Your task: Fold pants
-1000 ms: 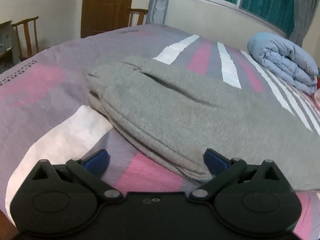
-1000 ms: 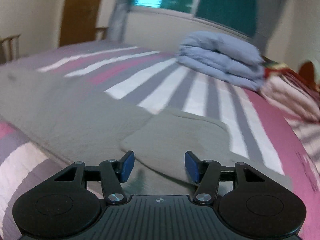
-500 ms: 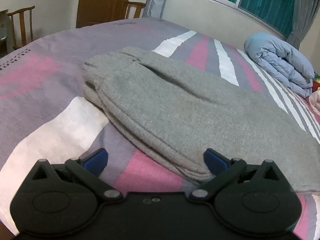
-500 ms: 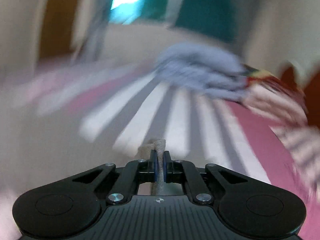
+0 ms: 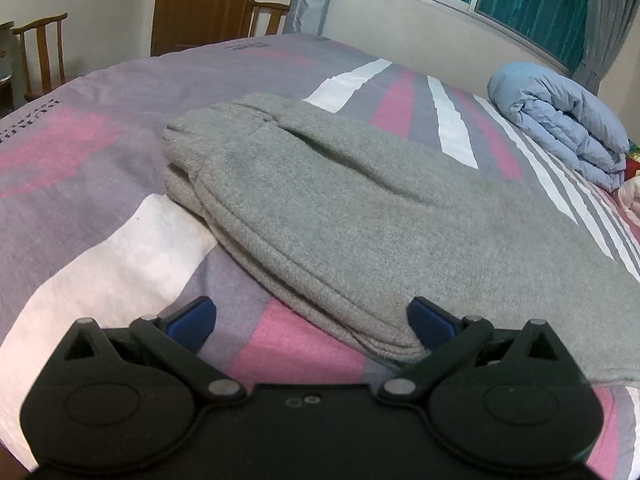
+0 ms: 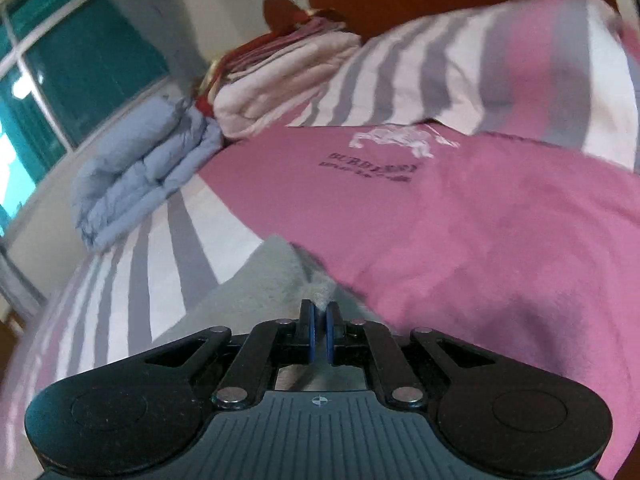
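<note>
Left wrist view only: grey pants (image 5: 360, 216) folded lengthwise on striped bedsheet (image 5: 100, 248); left gripper (image 5: 312, 320) spread wide, near hem between blue pads (image 5: 192, 316), unpinched; door (image 5: 200, 0), chair (image 5: 40, 52).
Right wrist view only: right gripper (image 6: 319, 334) pressed together, pinching pants fabric; pink blanket stack (image 6: 288, 76). Blue quilt (image 6: 140, 192) in both.
</note>
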Tool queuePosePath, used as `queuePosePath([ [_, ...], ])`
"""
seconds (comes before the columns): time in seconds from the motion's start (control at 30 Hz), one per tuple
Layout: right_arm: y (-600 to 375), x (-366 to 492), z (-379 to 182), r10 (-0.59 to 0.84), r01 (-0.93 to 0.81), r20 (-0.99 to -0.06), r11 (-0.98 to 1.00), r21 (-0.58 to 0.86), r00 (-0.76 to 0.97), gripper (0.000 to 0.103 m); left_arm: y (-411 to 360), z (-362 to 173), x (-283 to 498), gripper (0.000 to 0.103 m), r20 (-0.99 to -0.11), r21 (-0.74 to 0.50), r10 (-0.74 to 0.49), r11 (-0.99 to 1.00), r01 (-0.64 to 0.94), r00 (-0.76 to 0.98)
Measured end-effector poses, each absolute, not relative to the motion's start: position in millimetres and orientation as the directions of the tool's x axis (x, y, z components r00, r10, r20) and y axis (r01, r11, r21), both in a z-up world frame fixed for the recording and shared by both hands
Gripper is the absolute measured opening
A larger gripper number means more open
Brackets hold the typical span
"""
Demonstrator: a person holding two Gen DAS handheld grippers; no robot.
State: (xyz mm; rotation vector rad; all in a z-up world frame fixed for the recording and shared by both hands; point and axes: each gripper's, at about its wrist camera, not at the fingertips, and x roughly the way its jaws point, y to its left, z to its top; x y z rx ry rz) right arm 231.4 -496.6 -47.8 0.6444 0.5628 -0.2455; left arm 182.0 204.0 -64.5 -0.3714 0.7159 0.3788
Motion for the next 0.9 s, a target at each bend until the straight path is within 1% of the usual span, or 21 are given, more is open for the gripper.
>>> queuePosePath([
  [0.2, -505, 217, -31, -0.006, 0.331, -0.518, 0.774, 0.539, 0.856, 0.005, 205, -64, 182, 0.097, -0.695, -0.196, 0.197, 0.874, -0.445, 0.692],
  [0.27, -502, 215, -25, 0.042, 0.307, -0.511, 0.756, 0.578, 0.858, 0.005, 206, -64, 183, 0.097, -0.696, -0.195, 0.192, 0.876, -0.440, 0.691],
  [0.33, -500, 226, -32, 0.023, 0.339, -0.572, 0.786, 0.518, 0.820, 0.005, 207, -65, 183, 0.097, -0.697, -0.197, 0.189, 0.877, -0.438, 0.692],
  [0.37, -507, 223, -37, 0.023, 0.355, -0.574, 0.765, 0.538, 0.819, 0.005, 207, -65, 183, 0.097, -0.696, -0.198, 0.189, 0.877, -0.438, 0.693],
  [0.4, -514, 217, -39, 0.024, 0.365, -0.557, 0.732, 0.576, 0.830, 0.005, 207, -65, 183, 0.097, -0.696, -0.197, 0.190, 0.877, -0.438, 0.692],
  [0.47, -522, 198, -38, -0.017, 0.387, -0.527, 0.699, 0.601, 0.850, 0.005, 207, -65, 183, 0.097, -0.695, -0.197, 0.189, 0.878, -0.437, 0.693],
  [0.6, -530, 177, -50, 0.083, 0.350, -0.502, 0.619, 0.703, 0.861, 0.005, 207, -66, 183, 0.097, -0.693, -0.198, 0.190, 0.877, -0.437, 0.695],
  [0.63, -530, 173, -53, 0.093, 0.346, -0.493, 0.600, 0.721, 0.865, 0.008, 206, -66, 183, 0.097, -0.693, -0.197, 0.191, 0.877, -0.438, 0.695],
  [0.7, -531, 167, -61, 0.093, 0.354, -0.479, 0.556, 0.752, 0.873, 0.045, 206, -66, 182, 0.097, -0.693, -0.198, 0.191, 0.878, -0.437, 0.696],
  [0.73, -531, 167, -64, 0.088, 0.359, -0.477, 0.542, 0.760, 0.875, 0.072, 206, -66, 182, 0.097, -0.692, -0.198, 0.190, 0.878, -0.436, 0.696],
  [0.83, -531, 177, -71, 0.159, 0.335, -0.466, 0.504, 0.796, 0.870, 0.072, 206, -66, 182, 0.097, -0.693, -0.198, 0.190, 0.877, -0.437, 0.696],
  [0.9, -526, 186, -72, 0.175, 0.341, -0.494, 0.530, 0.776, 0.852, 0.059, 206, -67, 182, 0.097, -0.693, -0.198, 0.191, 0.877, -0.438, 0.695],
])
